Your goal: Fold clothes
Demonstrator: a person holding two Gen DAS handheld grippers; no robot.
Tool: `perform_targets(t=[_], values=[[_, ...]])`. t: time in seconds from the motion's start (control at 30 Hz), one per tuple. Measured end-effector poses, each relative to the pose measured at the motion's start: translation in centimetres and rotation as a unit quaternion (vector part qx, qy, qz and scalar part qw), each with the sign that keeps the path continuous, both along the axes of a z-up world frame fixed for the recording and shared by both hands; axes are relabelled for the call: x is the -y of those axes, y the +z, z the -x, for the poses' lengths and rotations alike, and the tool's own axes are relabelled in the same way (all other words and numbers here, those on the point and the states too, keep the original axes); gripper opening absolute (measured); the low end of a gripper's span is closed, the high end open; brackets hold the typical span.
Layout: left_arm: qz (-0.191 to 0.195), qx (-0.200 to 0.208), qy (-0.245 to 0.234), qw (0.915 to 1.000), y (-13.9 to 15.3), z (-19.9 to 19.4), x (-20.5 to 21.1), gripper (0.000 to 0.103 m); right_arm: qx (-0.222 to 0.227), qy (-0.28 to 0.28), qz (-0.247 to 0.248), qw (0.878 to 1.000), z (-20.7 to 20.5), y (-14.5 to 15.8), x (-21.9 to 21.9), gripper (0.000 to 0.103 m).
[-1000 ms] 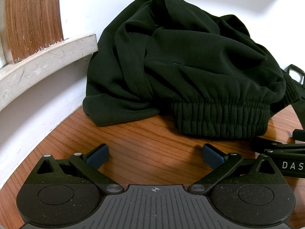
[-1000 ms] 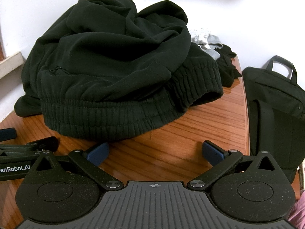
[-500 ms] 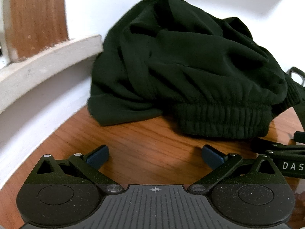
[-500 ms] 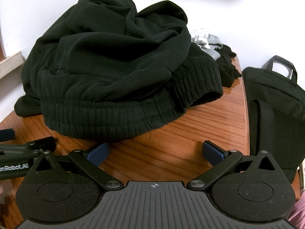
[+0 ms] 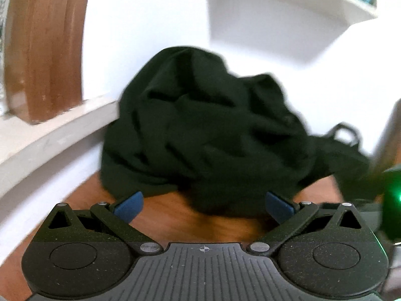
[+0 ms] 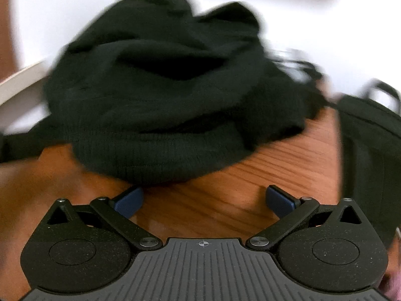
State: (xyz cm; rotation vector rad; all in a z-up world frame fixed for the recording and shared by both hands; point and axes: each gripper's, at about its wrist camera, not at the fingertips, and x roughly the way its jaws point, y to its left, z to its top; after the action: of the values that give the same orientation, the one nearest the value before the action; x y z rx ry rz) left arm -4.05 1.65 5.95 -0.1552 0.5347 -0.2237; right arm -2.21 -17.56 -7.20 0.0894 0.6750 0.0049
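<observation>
A crumpled black garment (image 5: 208, 135) with a ribbed elastic hem lies in a heap on the wooden table (image 5: 213, 225), against the white wall. My left gripper (image 5: 204, 207) is open, its blue-tipped fingers spread just in front of the heap's near edge. The right wrist view shows the same garment (image 6: 170, 105) with its ribbed hem (image 6: 160, 160) facing me. There my right gripper (image 6: 204, 200) is open too, its left fingertip close under the hem, nothing held. Both views are blurred by motion.
A black bag (image 6: 371, 150) with a handle stands at the table's right side. A white ledge (image 5: 50, 135) and a wooden panel (image 5: 45, 45) rise on the left. A white shelf (image 5: 288, 12) hangs above. Bare wood (image 6: 275, 165) lies between my right fingers and the bag.
Both grippers have lifted and tilted, so the garment sits lower and smaller in view. The other gripper's fingers have left each view's edge. Both stay open.
</observation>
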Motion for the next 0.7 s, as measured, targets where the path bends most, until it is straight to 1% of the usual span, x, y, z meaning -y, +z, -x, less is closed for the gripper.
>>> perform_targets(t=[0.03, 0.1, 0.13, 0.2, 0.33, 0.5, 0.57, 0.63, 0.7], values=[[0.02, 0.006, -0.009, 0.9997, 0.3, 0.2, -0.3, 0.103, 0.001, 0.022, -0.01, 1.0, -0.1, 0.3, 0.3, 0.103], [0.047, 0.012, -0.017, 0.9987, 0.7, 0.4, -0.8, 0.103, 0.004, 0.065, -0.029, 0.997, -0.2, 0.8, 0.8, 0.103], [0.059, 0.015, -0.021, 0.9979, 0.9, 0.4, -1.0, 0.103, 0.017, 0.073, -0.033, 0.997, -0.1, 1.4, 1.3, 0.103], [0.079, 0.018, -0.028, 0.9963, 1.1, 0.4, -1.4, 0.103, 0.045, 0.087, -0.018, 0.995, 0.0, 3.0, 2.2, 0.103], [0.127, 0.016, -0.043, 0.9908, 1.1, 0.0, -2.8, 0.103, 0.08, 0.107, 0.008, 0.991, -0.9, 5.4, 3.8, 0.103], [0.183, 0.007, -0.051, 0.9818, 0.6, -0.4, -4.8, 0.103, 0.102, 0.113, 0.021, 0.988, -3.5, 6.7, 6.1, 0.103], [0.183, 0.006, -0.043, 0.9821, 0.6, -0.5, -5.3, 0.103, 0.105, 0.12, 0.025, 0.987, -4.8, 6.7, 6.2, 0.103], [0.176, 0.005, -0.036, 0.9837, 0.5, -0.6, -5.5, 0.103, 0.109, 0.122, 0.041, 0.986, -6.1, 6.7, 6.2, 0.103], [0.168, 0.003, -0.03, 0.9853, 0.6, -0.8, -5.6, 0.103, 0.108, 0.13, 0.044, 0.985, -7.6, 6.8, 6.3, 0.101]])
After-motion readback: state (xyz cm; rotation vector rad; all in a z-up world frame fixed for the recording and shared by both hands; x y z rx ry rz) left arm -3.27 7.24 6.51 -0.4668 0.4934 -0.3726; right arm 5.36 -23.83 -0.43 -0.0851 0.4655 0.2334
